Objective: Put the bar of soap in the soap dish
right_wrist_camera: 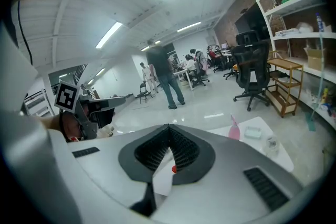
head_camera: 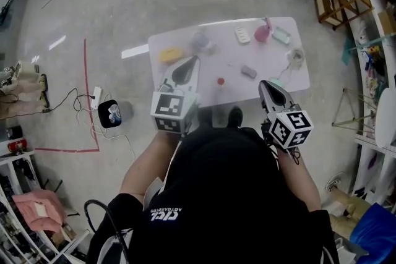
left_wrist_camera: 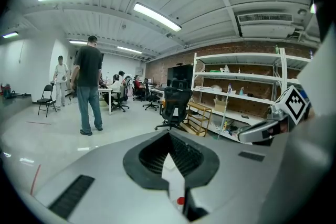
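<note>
1. The left tongs point(head_camera: 195, 60) are held shut, the jaws pressed together with nothing between them; only a sliver of the table point(head_camera: 281, 74) and a small red thing point(head_camera: 220, 80) is seen through the slot behind the pads.
2. The right tongs point(head_camera: 263, 83) are likewise closed and empty.
3. Both tongs are held above the near edge of the table, the left towards its left half and the right near its right corner, well apart from each other.
4. No words are carried by the tongs: only black-and-white square markers are shown on each cube point(head_camera: 172, 109).
5. White print is seen on the back of the person's black shirt point(head_camera: 229, 195), upside down and too small to be read with certainty.
6. What is taken for the soap point(head_camera: 242, 35), a small pale block, is seen lying on the far part of the table, just left of a pink bottle point(head_camera: 263, 31).
7. The dish point(head_camera: 281, 35), a pale green tray, is set just right of that bottle, so soap and dish are kept apart with the bottle between them.
8. A yellow thing point(head_camera: 171, 54), a grey thing point(head_camera: 249, 72) and a clear ring point(head_camera: 296, 57) are also spread on the table; no label can be made out on any of them.
9. A red line point(head_camera: 85, 89) is marked on the floor at the left.
</note>
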The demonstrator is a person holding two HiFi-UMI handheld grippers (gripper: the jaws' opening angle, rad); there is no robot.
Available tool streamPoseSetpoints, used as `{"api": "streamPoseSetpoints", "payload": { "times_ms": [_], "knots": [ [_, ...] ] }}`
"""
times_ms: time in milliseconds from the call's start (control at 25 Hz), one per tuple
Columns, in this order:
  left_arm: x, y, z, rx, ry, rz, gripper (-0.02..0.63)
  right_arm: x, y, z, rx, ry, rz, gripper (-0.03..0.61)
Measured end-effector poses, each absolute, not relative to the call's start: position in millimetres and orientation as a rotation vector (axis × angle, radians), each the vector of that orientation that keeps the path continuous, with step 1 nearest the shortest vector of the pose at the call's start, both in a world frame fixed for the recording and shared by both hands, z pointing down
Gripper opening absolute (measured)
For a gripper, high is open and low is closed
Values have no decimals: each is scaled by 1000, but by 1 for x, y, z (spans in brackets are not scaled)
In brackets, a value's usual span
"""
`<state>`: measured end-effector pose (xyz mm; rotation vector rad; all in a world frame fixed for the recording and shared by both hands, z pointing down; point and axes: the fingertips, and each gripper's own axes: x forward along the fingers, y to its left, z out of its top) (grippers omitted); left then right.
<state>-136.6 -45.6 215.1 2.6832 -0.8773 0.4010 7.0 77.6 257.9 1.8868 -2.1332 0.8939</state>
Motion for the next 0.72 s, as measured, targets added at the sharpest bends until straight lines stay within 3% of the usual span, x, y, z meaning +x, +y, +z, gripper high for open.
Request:
{"api": "streamPoseSetpoints", "payload": {
  "times_ms": [720],
  "knots": [
    [-142, -18, 216, 2712, -859, 415, 9, 22, 100, 254, 1942, -2101, 885, 14]
  ]
}}
